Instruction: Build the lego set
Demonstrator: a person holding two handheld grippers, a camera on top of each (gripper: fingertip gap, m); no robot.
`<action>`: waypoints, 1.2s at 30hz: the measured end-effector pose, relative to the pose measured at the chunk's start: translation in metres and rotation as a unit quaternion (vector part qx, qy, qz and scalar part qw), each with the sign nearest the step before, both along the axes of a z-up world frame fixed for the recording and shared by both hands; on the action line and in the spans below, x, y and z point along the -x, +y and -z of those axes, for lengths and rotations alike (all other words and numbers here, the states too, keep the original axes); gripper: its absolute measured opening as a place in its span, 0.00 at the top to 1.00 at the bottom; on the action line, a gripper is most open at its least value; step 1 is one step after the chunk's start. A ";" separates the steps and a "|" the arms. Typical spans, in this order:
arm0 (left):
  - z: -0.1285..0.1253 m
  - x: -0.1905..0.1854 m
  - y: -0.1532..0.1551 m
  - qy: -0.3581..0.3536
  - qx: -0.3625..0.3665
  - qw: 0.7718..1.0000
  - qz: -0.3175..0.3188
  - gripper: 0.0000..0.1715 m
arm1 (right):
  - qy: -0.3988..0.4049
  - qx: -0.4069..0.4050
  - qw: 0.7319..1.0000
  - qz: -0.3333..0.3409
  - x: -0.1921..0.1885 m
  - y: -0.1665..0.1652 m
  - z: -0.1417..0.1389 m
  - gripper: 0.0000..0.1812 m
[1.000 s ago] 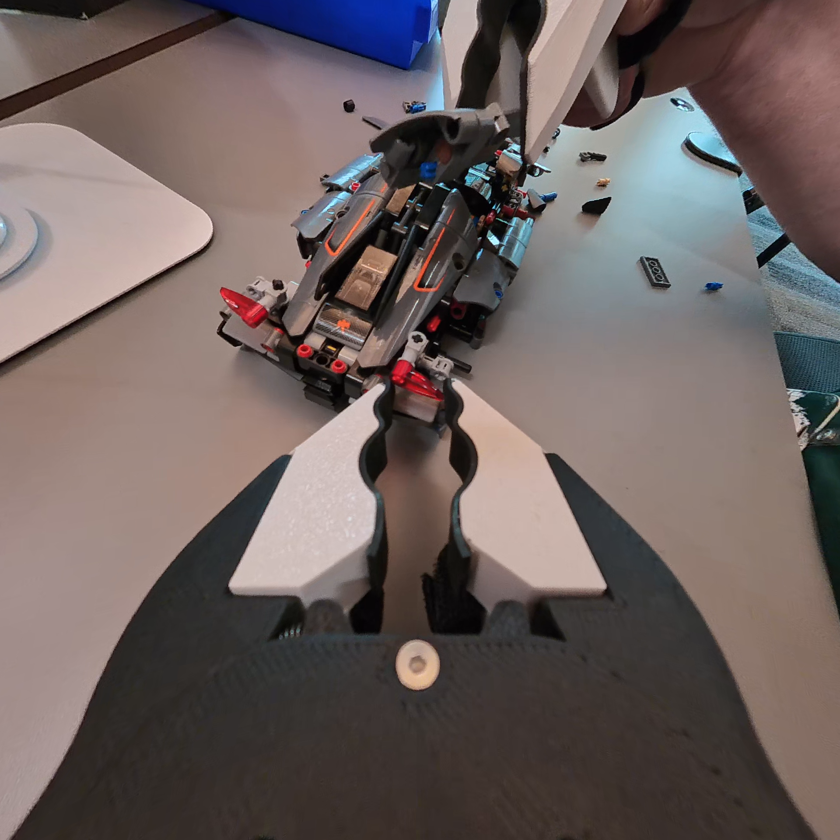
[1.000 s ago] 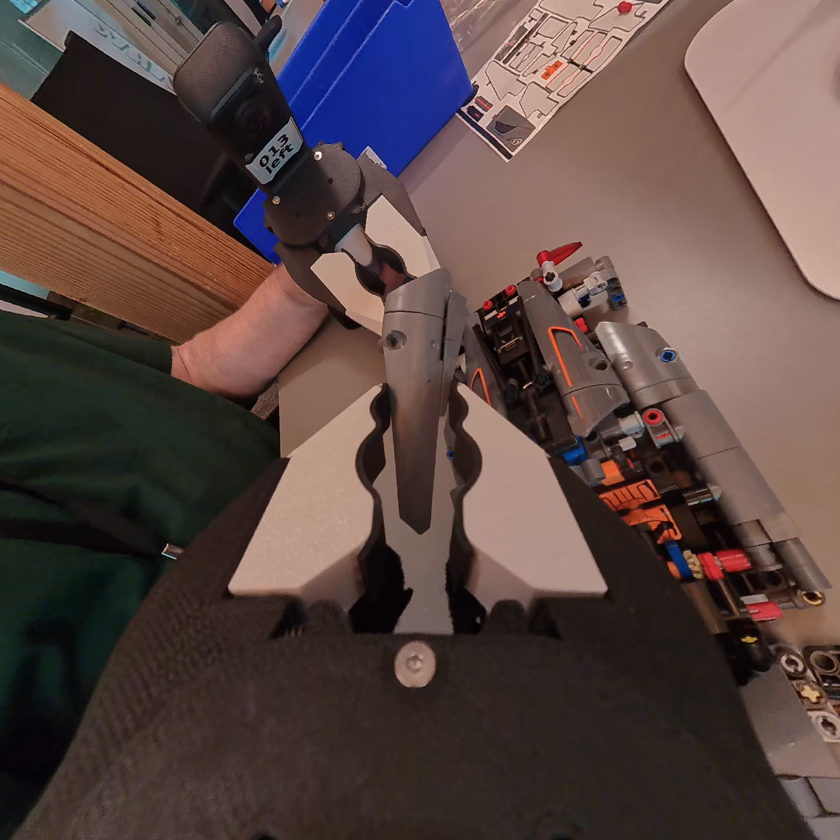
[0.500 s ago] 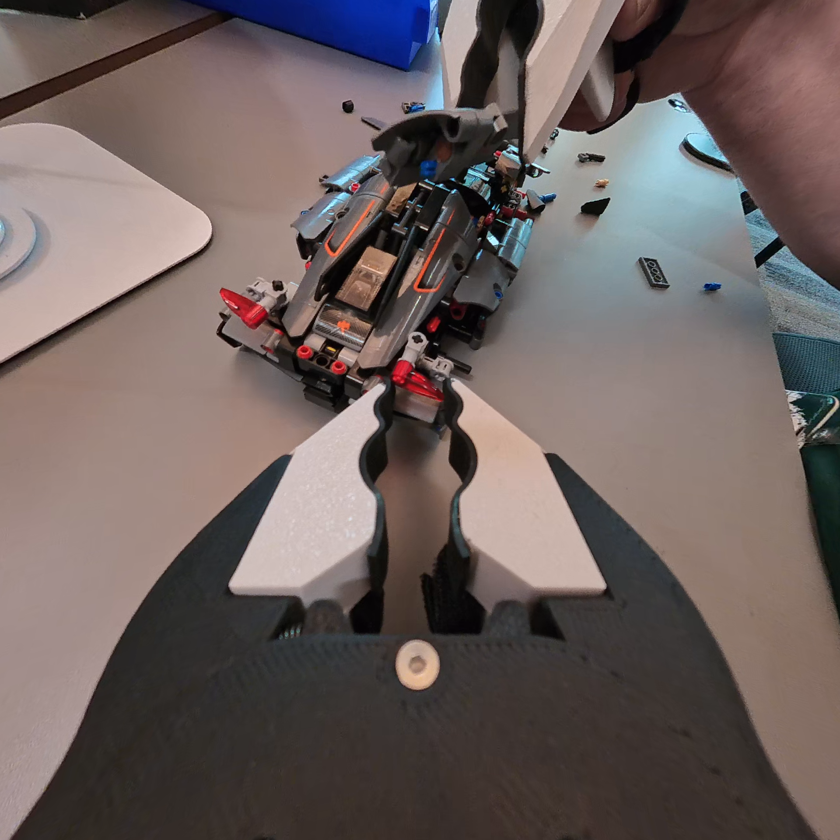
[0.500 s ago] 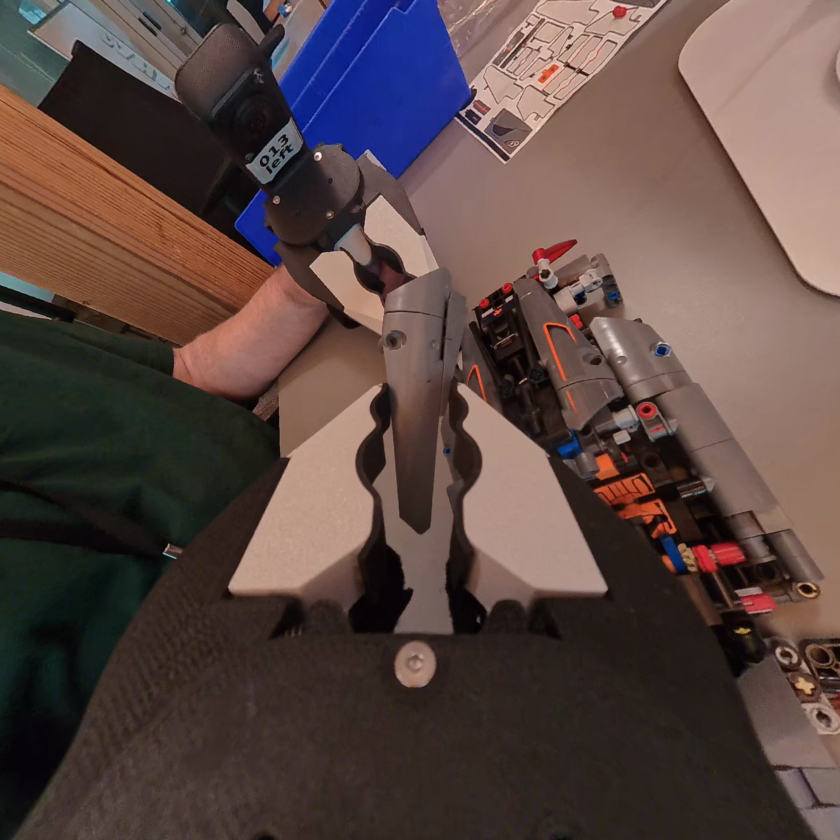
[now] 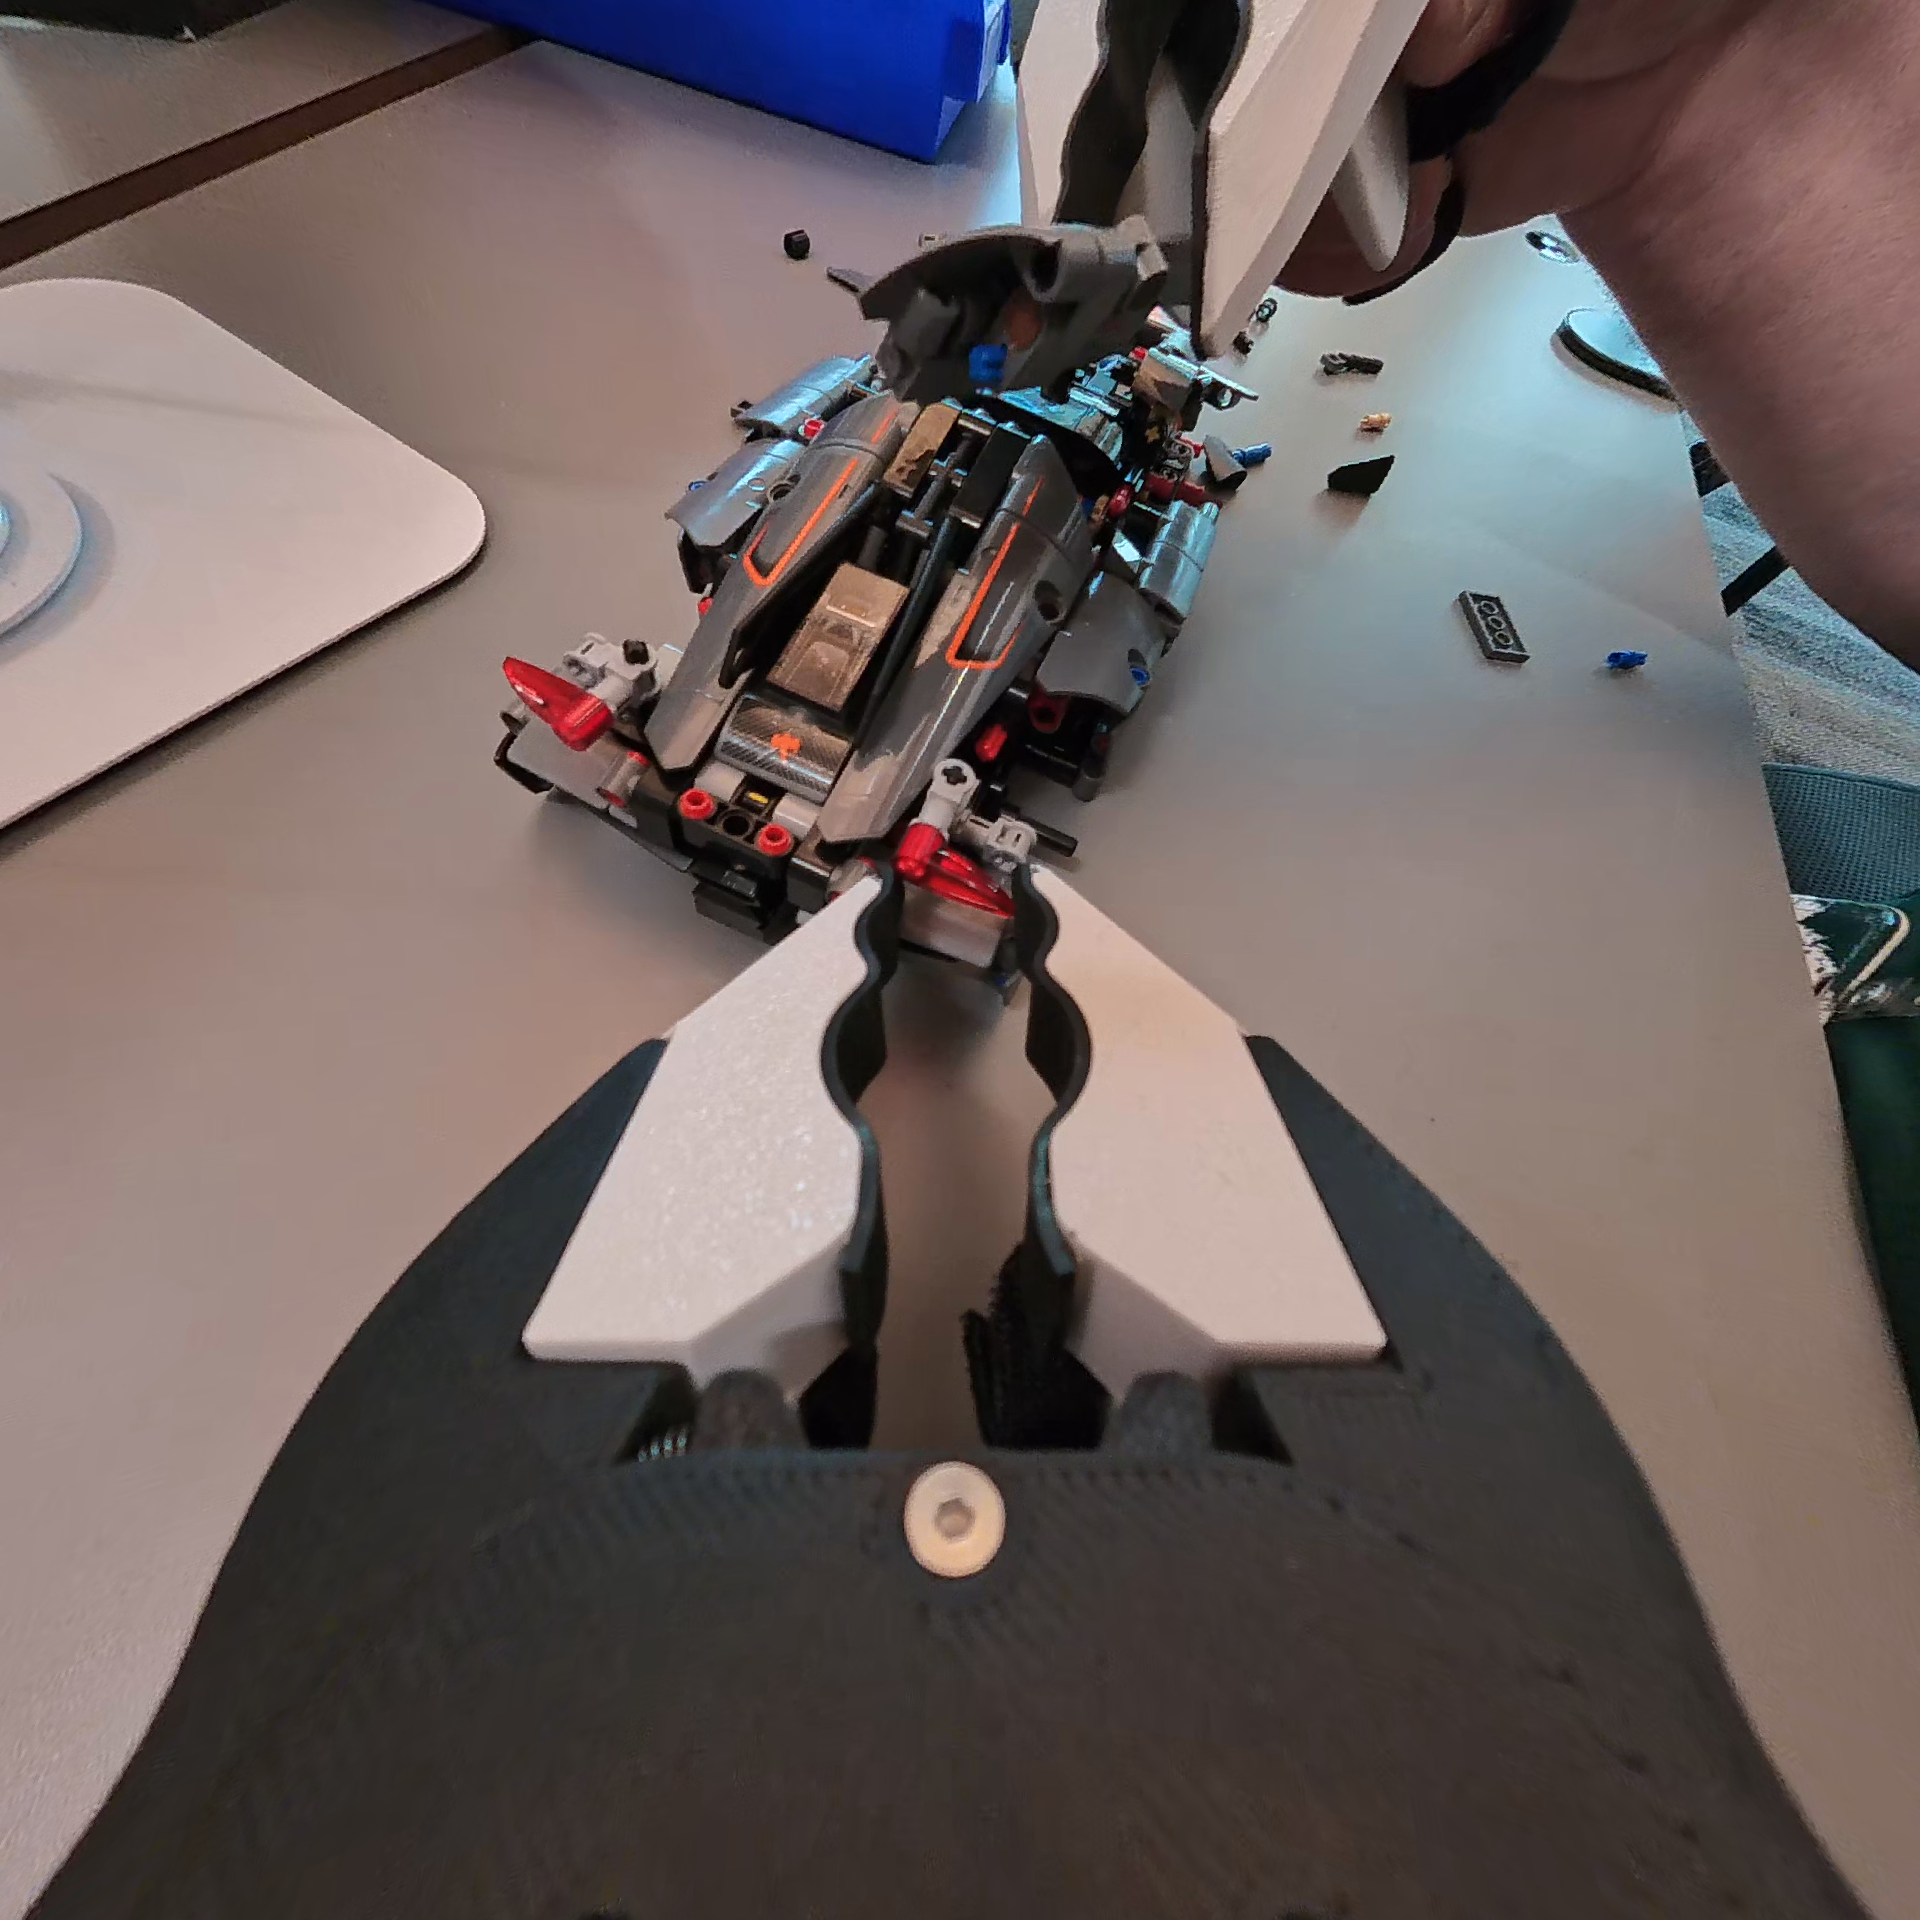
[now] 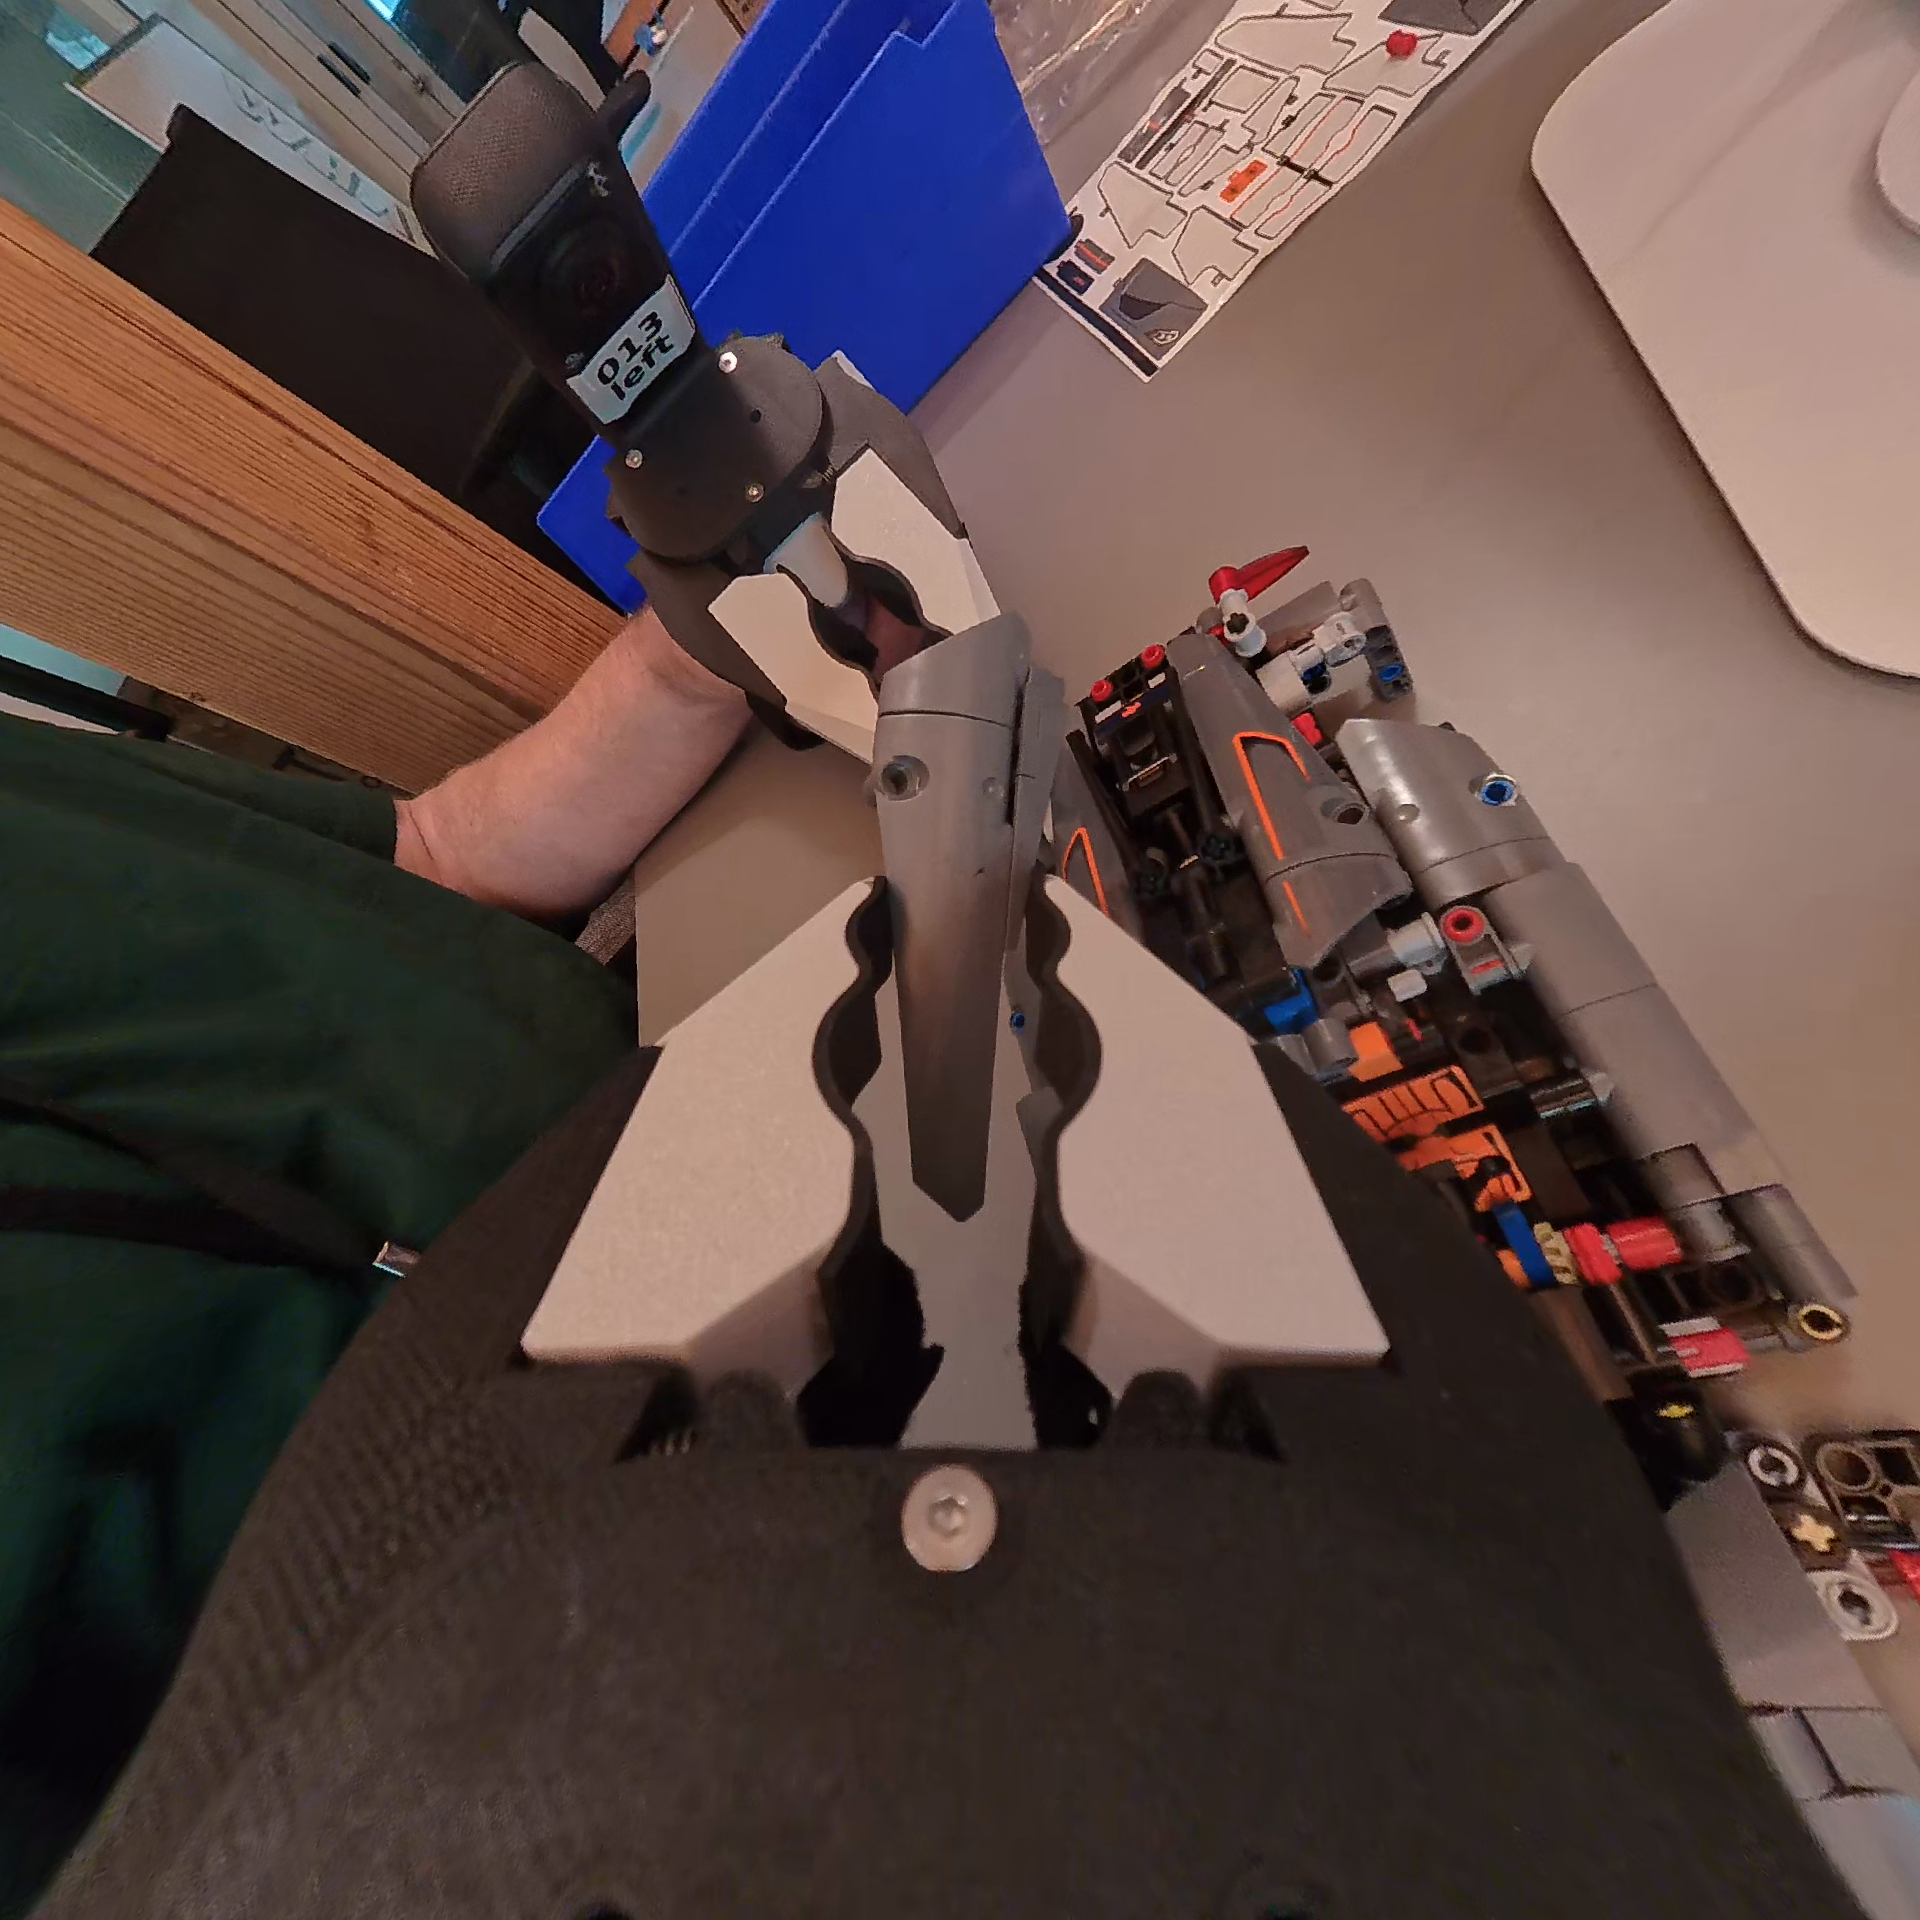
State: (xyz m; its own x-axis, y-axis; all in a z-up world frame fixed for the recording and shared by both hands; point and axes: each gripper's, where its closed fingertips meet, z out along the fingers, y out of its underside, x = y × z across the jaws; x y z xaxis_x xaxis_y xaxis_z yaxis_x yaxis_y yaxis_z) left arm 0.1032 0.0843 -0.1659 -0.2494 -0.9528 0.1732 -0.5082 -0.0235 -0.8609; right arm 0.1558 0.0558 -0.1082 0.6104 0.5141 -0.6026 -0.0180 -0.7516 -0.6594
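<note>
The grey curved lego panel piece (image 6: pixel 961 935) is sitting clamped between the fingers of the right gripper (image 6: pixel 961 904), its long axis running along them and its pointed end aimed back toward the gripper body. In the left wrist view that same panel (image 5: pixel 1013 296) is hanging just above the far end of the grey, black and orange lego car (image 5: pixel 883 623), which is lying on the grey table (image 5: pixel 312 987) with its length pointing away from the left gripper (image 5: pixel 951 899). So the seat for the panel is lying directly below it, and the right gripper is the nearer one for that job. The left gripper is resting at the car's near end, jaws apart around the corner with the red pointed piece (image 5: pixel 951 868); whether they are touching it I cannot tell. Judging from this, it is bracing the model. Loose small bricks (image 5: pixel 1493 625) are lying scattered beside the car, well apart from the seat. A blue plastic bin (image 6: pixel 852 208) and a printed sticker sheet (image 6: pixel 1226 177) are lying farther off.
</note>
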 end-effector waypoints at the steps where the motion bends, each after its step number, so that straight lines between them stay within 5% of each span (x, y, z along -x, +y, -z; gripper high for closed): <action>1: 0.000 0.000 0.000 0.000 0.001 1.000 0.000 0.89 | 0.000 -0.001 1.000 0.001 0.000 0.000 0.000 0.87; 14: 0.000 0.000 0.000 0.000 -0.001 1.000 0.000 0.89 | -0.007 -0.038 0.998 0.046 -0.031 -0.005 -0.027 0.87; 36: -0.001 -0.001 0.001 -0.004 -0.013 1.000 -0.004 0.89 | -0.003 -0.033 0.998 0.046 -0.032 -0.004 -0.021 0.87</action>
